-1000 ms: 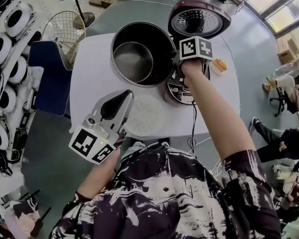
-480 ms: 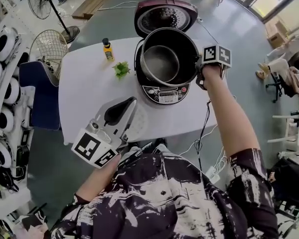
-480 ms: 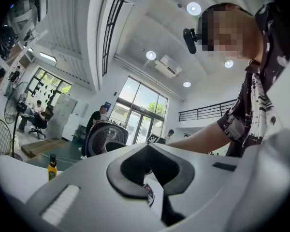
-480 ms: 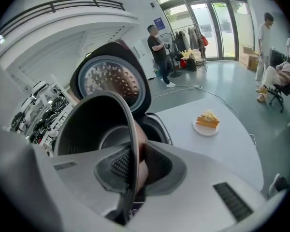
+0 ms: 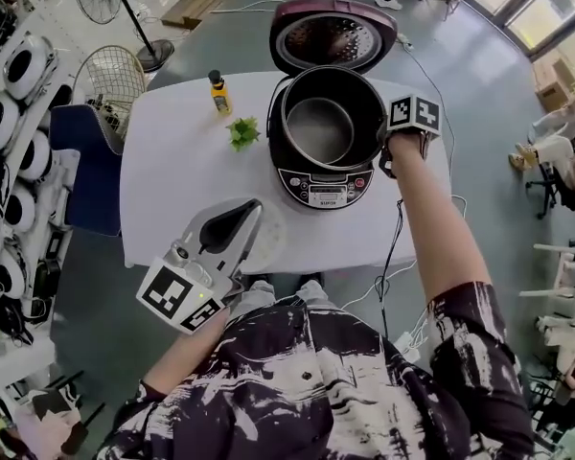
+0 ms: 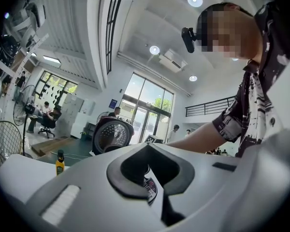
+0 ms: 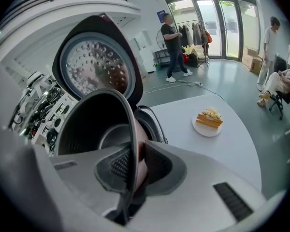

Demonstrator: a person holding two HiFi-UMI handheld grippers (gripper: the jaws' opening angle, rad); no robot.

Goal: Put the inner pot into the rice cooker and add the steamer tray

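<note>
Right gripper clamps the pot rim — settle it level inside the cooker; left gripper closed, empty.

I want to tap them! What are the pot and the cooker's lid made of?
Inner pot: probably metal with a dark matte coating; thin rim, dull grey sheen inside.
Lid: glossy maroon shell, likely plastic; its shiny perforated inner plate looks like metal.

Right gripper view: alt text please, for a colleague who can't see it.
The right gripper has its jaws clamped on the rim of the inner pot, held at the open rice cooker, whose perforated lid stands raised behind. To the right, a plate of food sits on the white table.
</note>
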